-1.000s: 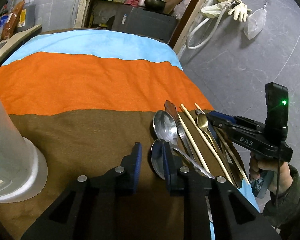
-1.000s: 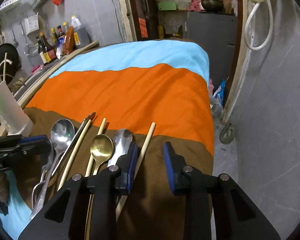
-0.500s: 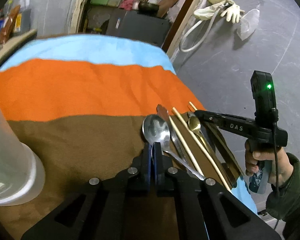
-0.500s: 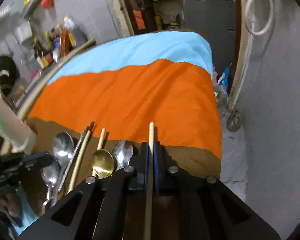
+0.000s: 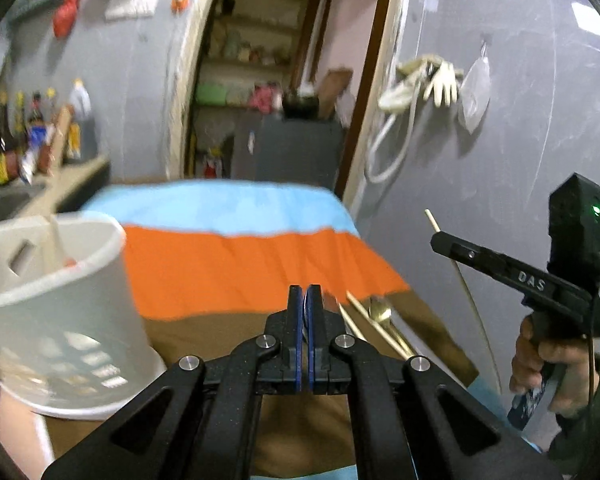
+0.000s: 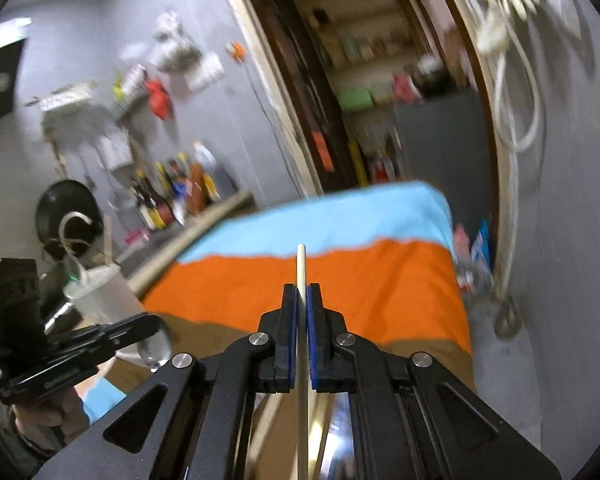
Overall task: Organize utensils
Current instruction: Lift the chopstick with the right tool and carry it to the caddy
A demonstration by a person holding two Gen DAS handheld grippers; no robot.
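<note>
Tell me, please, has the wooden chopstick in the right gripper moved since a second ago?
Yes. The wooden chopstick, clamped in the right gripper, has come up off the striped cloth, where it lay beside the spoons.

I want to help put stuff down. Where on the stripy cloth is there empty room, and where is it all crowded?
The orange stripe and the blue stripe behind it look bare. The brown stripe is free between the white holder and the left gripper. It is crowded at the right, where the gold spoon and chopsticks lie.
</note>
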